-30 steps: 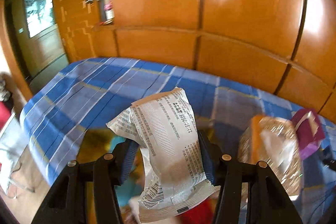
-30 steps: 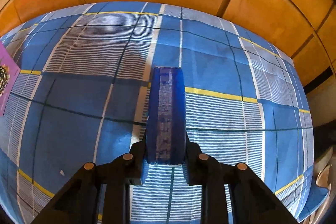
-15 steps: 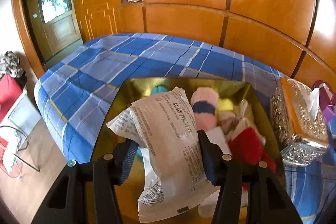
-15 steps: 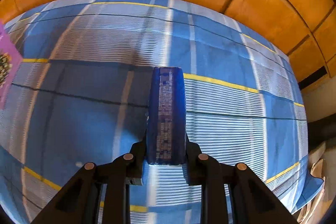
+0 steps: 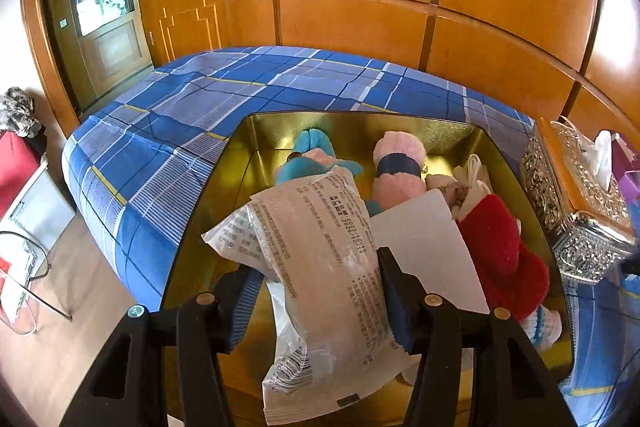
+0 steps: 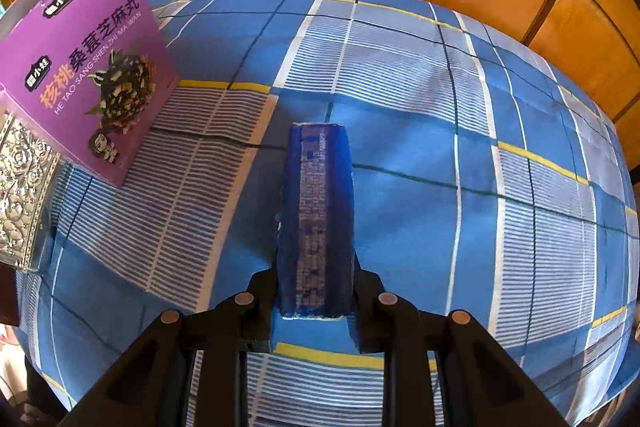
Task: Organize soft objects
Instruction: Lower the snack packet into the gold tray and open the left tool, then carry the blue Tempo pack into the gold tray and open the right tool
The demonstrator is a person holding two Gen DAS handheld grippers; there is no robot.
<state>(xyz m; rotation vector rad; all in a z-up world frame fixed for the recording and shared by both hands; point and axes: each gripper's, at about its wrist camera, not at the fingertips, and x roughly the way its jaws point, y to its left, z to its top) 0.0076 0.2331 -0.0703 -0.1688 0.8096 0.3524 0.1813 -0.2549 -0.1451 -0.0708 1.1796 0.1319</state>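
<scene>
Two grippers are busy. The left gripper (image 5: pixel 320 291) squeezes a white packet (image 5: pixel 320 267) above the gold box (image 5: pixel 248 163) of soft toys (image 5: pixel 396 171). I think it lets go next. The right gripper (image 6: pixel 316 223) is pressed shut, empty, over the bed (image 6: pixel 420 163).

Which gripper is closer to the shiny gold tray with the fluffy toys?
Left. The left gripper hangs right above the gold tray, holding a white packet. The right gripper is over bare blue bedsheet, with no tray in its view.

Both wrist views angled down, close, sharing checked bedspread (image 5: pixel 168 131)
</scene>
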